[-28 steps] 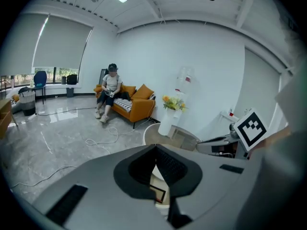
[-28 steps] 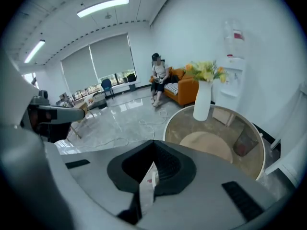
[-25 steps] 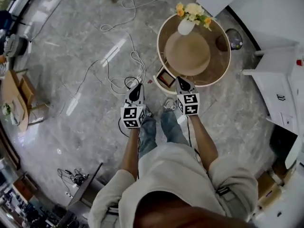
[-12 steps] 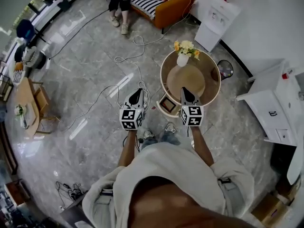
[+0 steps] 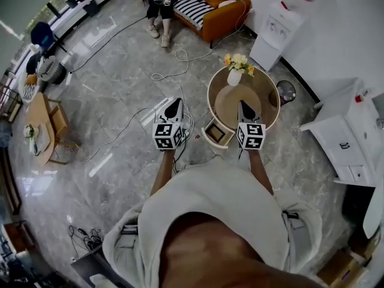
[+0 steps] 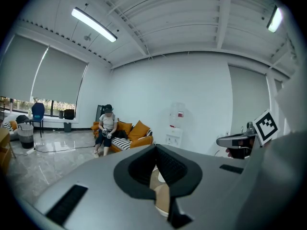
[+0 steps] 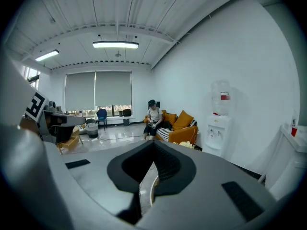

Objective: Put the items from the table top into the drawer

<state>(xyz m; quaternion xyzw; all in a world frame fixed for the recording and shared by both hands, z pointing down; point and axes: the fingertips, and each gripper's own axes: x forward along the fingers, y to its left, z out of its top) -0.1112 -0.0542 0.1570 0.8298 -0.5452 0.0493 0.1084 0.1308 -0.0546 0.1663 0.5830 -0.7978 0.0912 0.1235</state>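
**A:** How do things stand, starting from the left?

**B:** The left gripper [image 5: 175, 103] is held up over the floor, well left of the worktop [image 5: 268, 92]. Its fingers [image 6: 172, 166] are closed tip to tip with nothing between them.

**A:** And the drawer?

**B:** The drawer [image 5: 216, 134] is pulled out at the worktop's near left edge. What lies inside is too small to tell.

**A:** The items?

**B:** A tan round piece [image 5: 231, 98], either a hat or a mat, lies in the middle of the worktop. A white vase of flowers [image 5: 235, 75] stands upright at the far edge. So there are things on top that the task wants in the drawer.

**A:** The right gripper?

**B:** The right gripper [image 5: 242, 104] shows over the near rim, held high and looking across the room. Its fingers [image 7: 169, 166] are pressed together and empty too.

**A:** What would make a good pick?

**B:** I'd tip a gripper down toward the worktop and spread the fingers before they arrive. The flat piece is probably best taken by its edge. The vase should be gripped low on its body and kept upright. The drawer looks small, so the fit is worth checking.
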